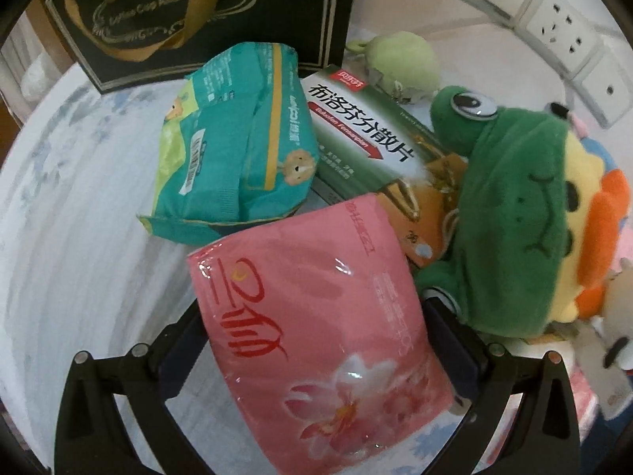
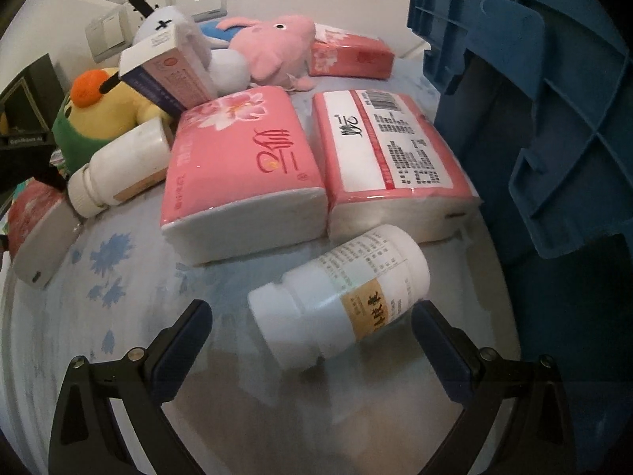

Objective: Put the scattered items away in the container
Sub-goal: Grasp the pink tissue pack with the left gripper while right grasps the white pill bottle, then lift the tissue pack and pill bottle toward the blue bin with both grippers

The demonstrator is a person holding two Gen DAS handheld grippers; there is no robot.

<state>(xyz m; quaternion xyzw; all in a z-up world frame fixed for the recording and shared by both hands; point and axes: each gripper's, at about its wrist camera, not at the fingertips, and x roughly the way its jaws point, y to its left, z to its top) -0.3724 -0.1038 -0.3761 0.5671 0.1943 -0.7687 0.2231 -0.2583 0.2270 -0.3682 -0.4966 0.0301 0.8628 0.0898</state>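
Pink tissue pack (image 1: pixel 316 340), soft and wrapped in shiny plastic with a flower picture, sits pinched between the two black fingers of the left gripper (image 1: pixel 316 340), whose flat pads press on its two sides. Just past it lies a puffy teal packet (image 1: pixel 237 142) with a small bear on it, and beside that a flat green-and-white medicine box (image 1: pixel 364 134) made of card. A fuzzy green frog toy (image 1: pixel 510 217) leans on the box, and a pale green plush (image 1: pixel 403 59) lies farther back. A black gift box (image 1: pixel 198 12) with gold curls stands behind them all. Everything rests on a white cloth with blue flowers (image 1: pixel 79 217). The right gripper (image 2: pixel 312 340) is spread wide and holds nothing; a round white plastic bottle (image 2: pixel 344 297) lies on its side between the fingers, close to the right one, though I cannot tell if it touches. Past the bottle, two more pink tissue packs lie side by side, one face up (image 2: pixel 241 158) and one showing its white label (image 2: pixel 391 150). A second white bottle (image 2: pixel 118 166) lies tipped over to the left. Farther back are a soft pink pig toy (image 2: pixel 273 43), a small pink-and-white carton (image 2: pixel 170 67) and another pink pack (image 2: pixel 352 55). The blue plastic crate (image 2: pixel 534 99), hard and ribbed, stands at the right, just beside the labelled pack.
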